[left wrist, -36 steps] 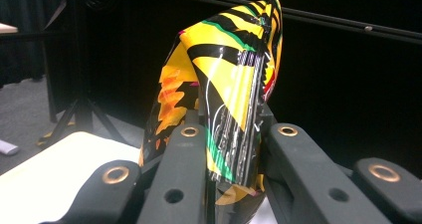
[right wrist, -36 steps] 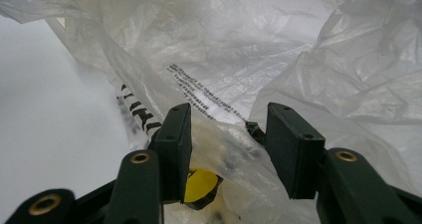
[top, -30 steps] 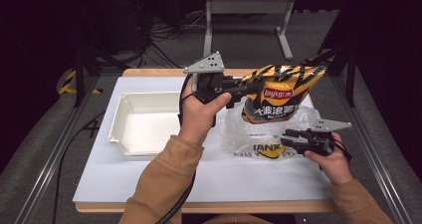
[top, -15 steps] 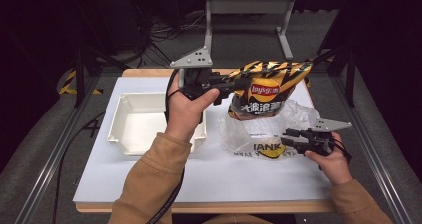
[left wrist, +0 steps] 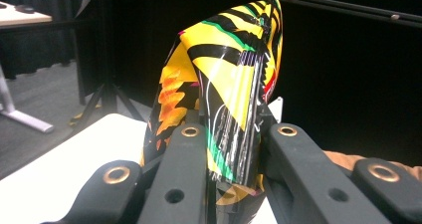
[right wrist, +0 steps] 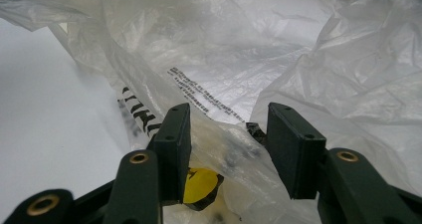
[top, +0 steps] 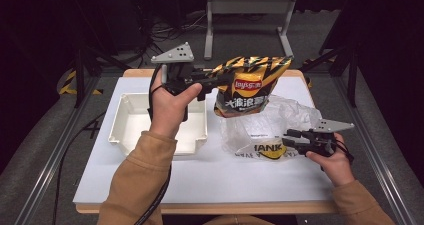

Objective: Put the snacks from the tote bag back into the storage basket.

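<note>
Chip bag (top: 250, 87), yellow and black with a red logo, hangs in the air above the tabletop (top: 210, 180), between the white bin (top: 131, 120) and the crumpled clear plastic bag (top: 280, 122), clear of both. The left hand-held gripper (top: 216, 80) has its jaws clamped on the sealed top edge of the chip bag, as the left gripper view shows, where the folded foil (left wrist: 234, 109) is squeezed between the two black jaws. The right hand-held gripper (top: 292, 140) sits low at the near edge of the plastic bag; in the right gripper view its jaws stand partly apart with a fold of the thin film (right wrist: 224, 129) lying between them, and I cannot tell whether the pads actually press on it. Judging from this, the work is about midway: the chip bag is out of the plastic bag and lifted, while setting it down in the bin, which looks empty, seems to be what is left. By count there is one chip bag, one plastic bag with a yellow and black print on it, one white bin, and two hand-held grippers, each in one hand of a person in tan sleeves (top: 135, 185).
</note>
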{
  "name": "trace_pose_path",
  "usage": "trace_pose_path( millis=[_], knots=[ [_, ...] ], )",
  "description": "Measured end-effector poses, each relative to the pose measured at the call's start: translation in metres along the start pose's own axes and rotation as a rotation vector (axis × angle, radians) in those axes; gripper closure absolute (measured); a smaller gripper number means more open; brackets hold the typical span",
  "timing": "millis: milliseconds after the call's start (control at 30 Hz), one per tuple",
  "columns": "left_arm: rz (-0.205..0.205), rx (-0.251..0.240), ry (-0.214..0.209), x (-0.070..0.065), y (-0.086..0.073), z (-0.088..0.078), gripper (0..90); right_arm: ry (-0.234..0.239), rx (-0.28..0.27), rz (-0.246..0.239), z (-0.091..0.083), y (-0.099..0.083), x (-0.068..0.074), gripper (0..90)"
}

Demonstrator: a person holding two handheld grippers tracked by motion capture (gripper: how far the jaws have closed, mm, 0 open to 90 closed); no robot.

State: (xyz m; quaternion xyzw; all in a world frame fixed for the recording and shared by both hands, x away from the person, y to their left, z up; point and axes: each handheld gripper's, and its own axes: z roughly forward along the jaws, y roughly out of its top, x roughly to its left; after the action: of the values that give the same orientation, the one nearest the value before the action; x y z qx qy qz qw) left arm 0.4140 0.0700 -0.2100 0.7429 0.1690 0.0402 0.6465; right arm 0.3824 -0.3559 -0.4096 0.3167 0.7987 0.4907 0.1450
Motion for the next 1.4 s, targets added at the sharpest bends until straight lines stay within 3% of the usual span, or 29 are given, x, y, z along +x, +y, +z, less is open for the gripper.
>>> trace_pose_path(
  millis=[467,1067,1400],
  knots=[
    [-0.014,-0.019,0.063,0.025,-0.004,-0.046,83.4,-0.001,0.009,-0.001,0.002,-0.001,0.001,53.5],
    [-0.017,-0.013,0.108,0.041,-0.013,-0.085,83.5,0.002,-0.010,-0.014,0.000,0.000,0.002,53.2],
    [-0.064,-0.010,0.172,0.054,-0.020,-0.103,83.4,0.003,-0.013,-0.017,0.001,0.000,0.004,53.2]
  ],
)
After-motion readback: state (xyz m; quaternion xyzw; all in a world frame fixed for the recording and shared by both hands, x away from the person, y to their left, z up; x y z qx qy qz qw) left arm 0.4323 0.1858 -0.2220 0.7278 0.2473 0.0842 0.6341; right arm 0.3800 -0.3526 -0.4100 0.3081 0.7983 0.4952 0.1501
